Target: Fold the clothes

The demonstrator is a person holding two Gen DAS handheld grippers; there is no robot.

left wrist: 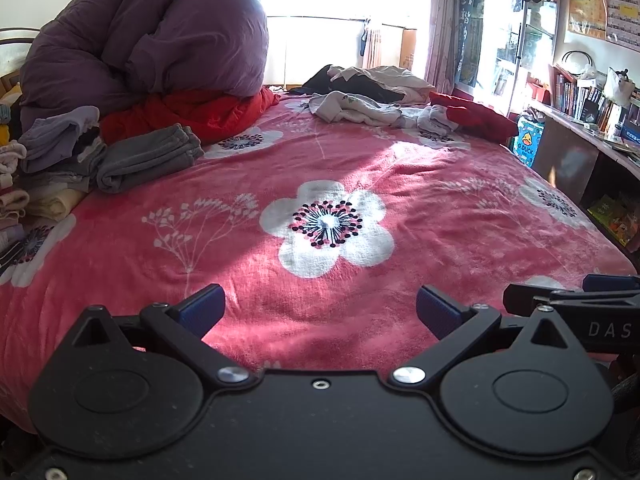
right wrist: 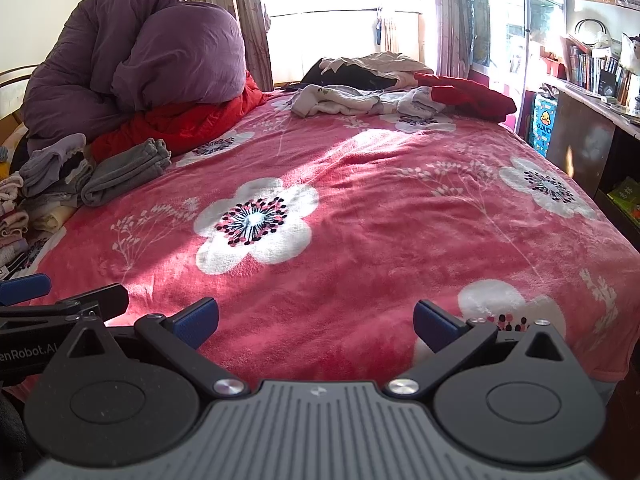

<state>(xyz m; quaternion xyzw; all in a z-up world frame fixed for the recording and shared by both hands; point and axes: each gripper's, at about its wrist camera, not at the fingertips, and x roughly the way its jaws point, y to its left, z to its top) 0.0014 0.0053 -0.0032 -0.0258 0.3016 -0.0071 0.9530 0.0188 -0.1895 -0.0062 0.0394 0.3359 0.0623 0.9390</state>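
A heap of unfolded clothes lies at the far end of the bed: white, black and cream pieces, with a red garment at its right. The same heap shows in the right wrist view. Folded grey trousers rest at the left beside a stack of folded clothes. My left gripper hovers open over the near edge of the bed, holding nothing. My right gripper is open beside it, also holding nothing. Both are far from the heap.
A pink flowered blanket covers the bed. A bunched purple duvet sits on a red quilt at the back left. A desk with books runs along the right side. A bright window is behind the bed.
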